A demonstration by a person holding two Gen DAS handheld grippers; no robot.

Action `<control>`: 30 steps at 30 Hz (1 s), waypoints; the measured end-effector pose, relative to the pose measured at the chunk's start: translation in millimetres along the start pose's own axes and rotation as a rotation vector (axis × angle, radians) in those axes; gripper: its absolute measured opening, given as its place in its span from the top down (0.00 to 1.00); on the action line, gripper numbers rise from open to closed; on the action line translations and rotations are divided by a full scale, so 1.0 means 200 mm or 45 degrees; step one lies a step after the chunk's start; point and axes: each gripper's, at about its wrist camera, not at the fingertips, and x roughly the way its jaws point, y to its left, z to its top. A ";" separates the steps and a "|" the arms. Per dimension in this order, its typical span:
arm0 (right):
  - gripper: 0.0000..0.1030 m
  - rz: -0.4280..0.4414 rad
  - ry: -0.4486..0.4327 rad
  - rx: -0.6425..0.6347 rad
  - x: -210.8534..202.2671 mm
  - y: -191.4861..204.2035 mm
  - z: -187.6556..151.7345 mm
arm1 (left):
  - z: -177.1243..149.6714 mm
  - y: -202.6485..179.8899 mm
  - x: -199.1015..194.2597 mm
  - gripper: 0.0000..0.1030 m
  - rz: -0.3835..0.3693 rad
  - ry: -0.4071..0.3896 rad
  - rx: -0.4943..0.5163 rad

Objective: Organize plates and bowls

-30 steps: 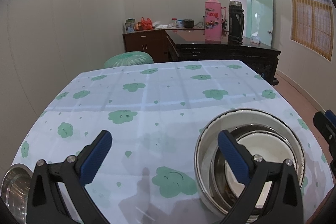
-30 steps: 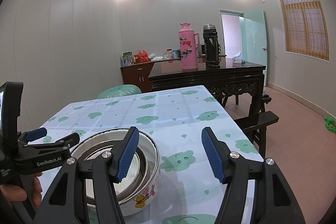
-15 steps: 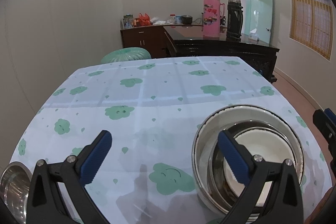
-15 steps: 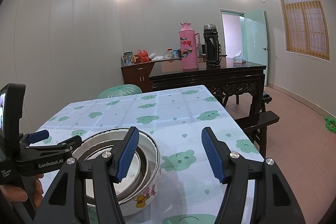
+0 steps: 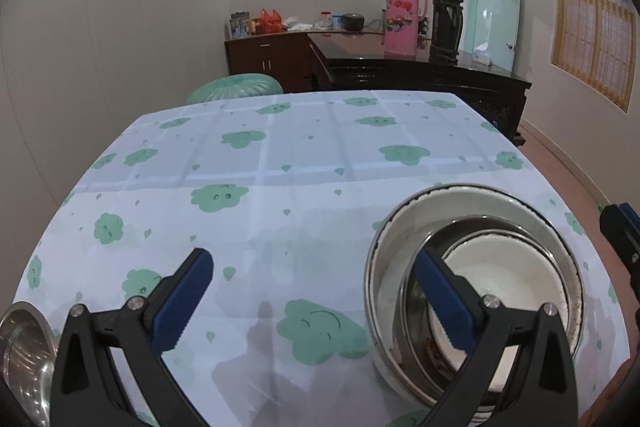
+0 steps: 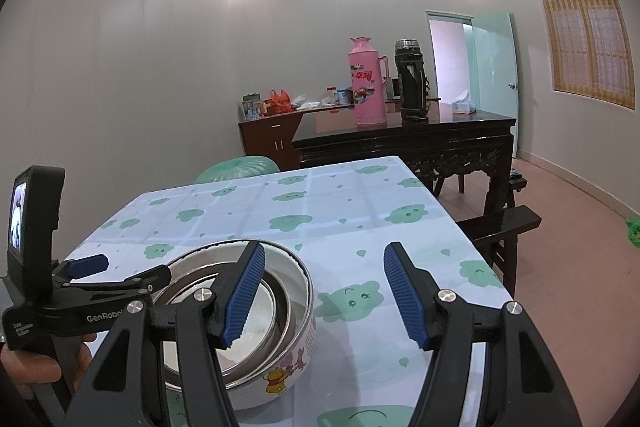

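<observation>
We see the nested bowls (image 5: 476, 267) sitting on the table (image 5: 280, 155), which is covered in a cloud-print cloth: a large cartoon-printed bowl (image 6: 280, 359) holds a steel bowl (image 5: 416, 315), and a white bowl (image 5: 504, 279) sits inside that. Our left gripper (image 5: 312, 291) hovers wide open and holds nothing, its right finger in front of the stack's near left rim. Our right gripper (image 6: 324, 291) is likewise spread and empty, its left finger over the stack and its right finger over bare cloth. Only the left wrist view shows a separate steel bowl (image 5: 24, 355) at the table's near left edge. Only the right wrist view shows the cartoon print on the outer bowl, and the left gripper's side with the hand (image 6: 36, 367) holding it.
</observation>
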 end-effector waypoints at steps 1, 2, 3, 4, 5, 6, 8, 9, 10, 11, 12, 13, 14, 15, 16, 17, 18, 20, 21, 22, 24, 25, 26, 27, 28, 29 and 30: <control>0.37 -0.001 -0.002 0.000 0.00 0.00 0.00 | 0.00 0.00 0.00 0.01 0.000 0.000 0.001; 0.37 -0.002 -0.004 0.001 0.00 0.00 0.00 | 0.00 0.00 0.00 0.01 0.000 -0.001 0.001; 0.37 -0.003 -0.005 0.004 0.00 0.00 0.00 | 0.00 0.00 0.00 0.01 0.000 -0.002 -0.001; 0.37 -0.004 -0.005 0.004 0.00 0.00 0.00 | 0.00 0.00 0.00 0.01 -0.001 -0.003 -0.002; 0.37 -0.005 -0.004 0.005 0.00 0.00 0.00 | 0.00 0.00 0.00 0.01 -0.002 -0.004 -0.003; 0.37 -0.006 -0.003 0.004 0.00 0.00 0.00 | 0.00 0.00 0.00 0.01 -0.002 -0.006 -0.005; 0.37 -0.009 -0.002 0.002 0.00 0.01 -0.01 | 0.00 0.00 0.00 0.01 -0.002 -0.007 -0.007; 0.37 -0.012 -0.002 0.000 0.00 0.01 -0.01 | 0.00 0.00 0.00 0.01 -0.003 -0.007 -0.007; 0.37 -0.013 -0.002 0.000 0.00 0.01 -0.01 | 0.00 0.01 0.00 0.01 -0.003 -0.007 -0.008; 0.37 -0.015 -0.002 0.000 0.00 0.01 -0.01 | 0.00 0.01 0.00 0.01 -0.002 -0.007 -0.008; 0.37 -0.016 -0.002 0.001 0.00 0.01 -0.01 | 0.00 0.01 0.00 0.01 -0.002 -0.008 -0.007; 0.37 -0.016 -0.002 0.001 0.00 0.01 -0.01 | 0.00 0.01 0.00 0.01 -0.003 -0.007 -0.007; 0.37 -0.016 -0.002 0.001 0.00 0.01 -0.01 | 0.00 0.01 0.00 0.01 -0.002 -0.008 -0.007; 0.37 -0.016 -0.002 0.000 0.00 0.01 -0.01 | 0.00 0.01 0.00 0.01 -0.001 -0.008 -0.007; 0.37 -0.015 -0.002 0.000 0.00 0.01 -0.01 | 0.00 0.01 0.00 0.01 0.001 -0.011 -0.007; 0.37 -0.015 -0.003 0.000 0.00 0.01 -0.01 | 0.00 0.01 -0.01 0.01 0.003 -0.015 -0.007; 0.37 -0.015 -0.007 0.000 0.00 0.01 -0.01 | 0.00 0.01 -0.01 0.01 0.006 -0.019 -0.006; 0.37 -0.016 -0.011 0.002 -0.01 0.00 -0.01 | 0.00 0.01 -0.01 0.01 0.009 -0.023 -0.004; 0.37 -0.017 -0.011 0.002 -0.01 0.00 -0.01 | 0.00 0.01 -0.01 0.01 0.009 -0.023 -0.004; 0.37 -0.017 -0.009 0.002 -0.01 0.00 -0.01 | 0.00 0.01 -0.01 0.01 0.008 -0.022 -0.005; 0.37 -0.018 -0.007 0.001 -0.01 0.00 -0.01 | 0.00 0.01 -0.02 0.01 0.008 -0.022 -0.006; 0.37 -0.018 -0.009 0.001 -0.01 0.00 -0.01 | 0.00 0.01 -0.02 0.01 0.008 -0.023 -0.005; 0.37 -0.018 -0.010 0.001 -0.01 0.00 -0.01 | 0.00 0.01 -0.02 0.01 0.008 -0.023 -0.005; 0.37 -0.019 -0.011 0.001 0.00 0.00 -0.01 | 0.00 0.01 -0.02 0.01 0.007 -0.024 -0.006; 0.37 -0.020 -0.011 0.001 0.00 0.00 -0.01 | 0.00 0.01 -0.02 0.01 0.006 -0.024 -0.005; 0.37 -0.019 -0.011 0.001 -0.01 0.00 -0.01 | 0.00 0.01 -0.02 0.01 0.006 -0.024 -0.005; 0.37 -0.019 -0.010 0.001 -0.01 0.00 -0.01 | 0.00 0.01 -0.02 0.01 0.006 -0.025 -0.004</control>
